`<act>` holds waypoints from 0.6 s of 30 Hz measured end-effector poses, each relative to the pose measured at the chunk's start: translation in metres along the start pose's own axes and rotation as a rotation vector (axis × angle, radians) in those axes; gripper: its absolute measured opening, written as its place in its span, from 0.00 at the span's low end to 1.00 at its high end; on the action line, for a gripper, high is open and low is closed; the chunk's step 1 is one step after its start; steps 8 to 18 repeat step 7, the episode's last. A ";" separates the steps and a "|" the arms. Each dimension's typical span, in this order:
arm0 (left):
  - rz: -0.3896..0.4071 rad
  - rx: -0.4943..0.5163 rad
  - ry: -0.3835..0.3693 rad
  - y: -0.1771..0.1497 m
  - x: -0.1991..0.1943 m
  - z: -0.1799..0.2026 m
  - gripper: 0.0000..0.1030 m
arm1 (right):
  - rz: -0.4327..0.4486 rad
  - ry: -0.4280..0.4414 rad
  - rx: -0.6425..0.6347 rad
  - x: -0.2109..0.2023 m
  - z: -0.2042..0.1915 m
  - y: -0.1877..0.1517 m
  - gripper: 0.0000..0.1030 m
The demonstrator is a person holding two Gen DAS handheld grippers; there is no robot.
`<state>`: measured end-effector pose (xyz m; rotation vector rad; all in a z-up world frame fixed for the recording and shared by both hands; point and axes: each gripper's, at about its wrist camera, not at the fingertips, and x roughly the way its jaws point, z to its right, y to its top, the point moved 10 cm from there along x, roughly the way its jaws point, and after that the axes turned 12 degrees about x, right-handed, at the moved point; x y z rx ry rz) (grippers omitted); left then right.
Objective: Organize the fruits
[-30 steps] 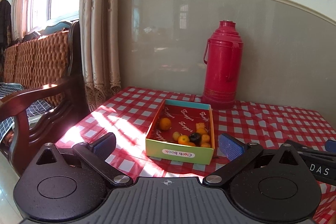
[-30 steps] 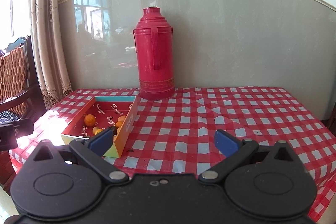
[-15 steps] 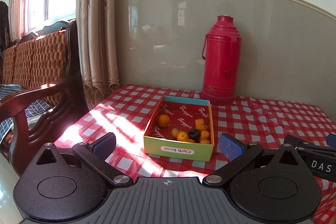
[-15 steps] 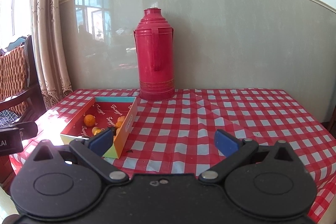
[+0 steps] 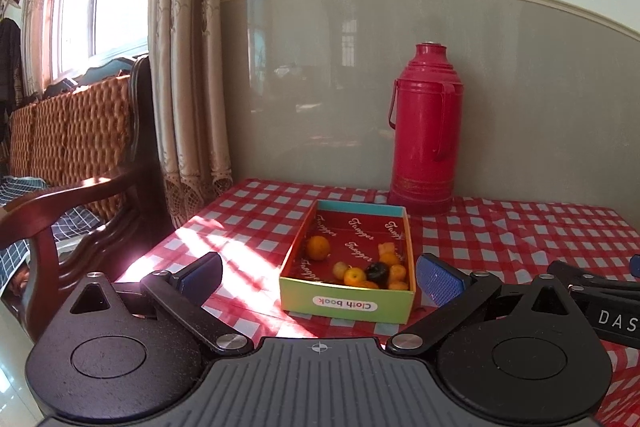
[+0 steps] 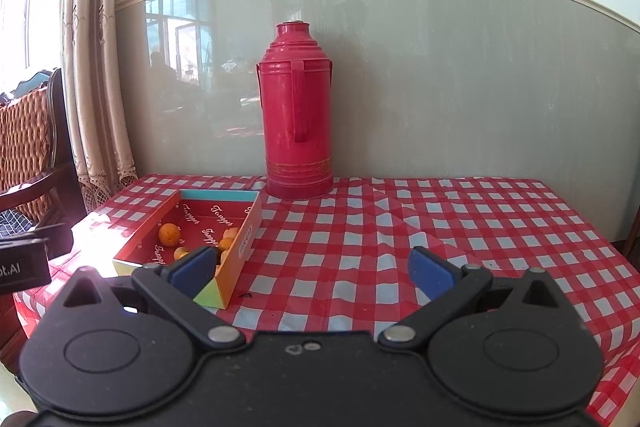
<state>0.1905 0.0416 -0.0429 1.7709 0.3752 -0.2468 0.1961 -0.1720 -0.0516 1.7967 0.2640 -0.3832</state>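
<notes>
Between the blue pads of the left gripper there is only air; its jaws stand spread wide and hold nothing; just ahead of it, centred in the gap, sits the cardboard box on the red-checked tablecloth, with the small orange fruits and one dark fruit lying loose inside, most bunched at the near right corner; a red thermos stands upright beyond the box's far right corner, against the wall.

Over on the right gripper, the jaws are likewise spread and empty, hovering above bare cloth; the box lies to its left, its near corner just behind the left pad.

Against half a second ago, the left view has tipped upward; box and thermos sit lower in its picture, and more wall shows above; the right view has barely shifted; nothing on the table has moved.

Both tools are held level and low at the near table edge, pointing toward the wall; the right tool's black body shows at the right edge of the left view, and the left tool at the left edge of the right view; a wooden chair stands left of the table, by the curtain.
</notes>
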 end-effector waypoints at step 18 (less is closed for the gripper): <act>-0.024 -0.003 0.007 -0.001 0.002 -0.002 1.00 | 0.000 0.011 -0.008 0.000 -0.004 0.000 0.94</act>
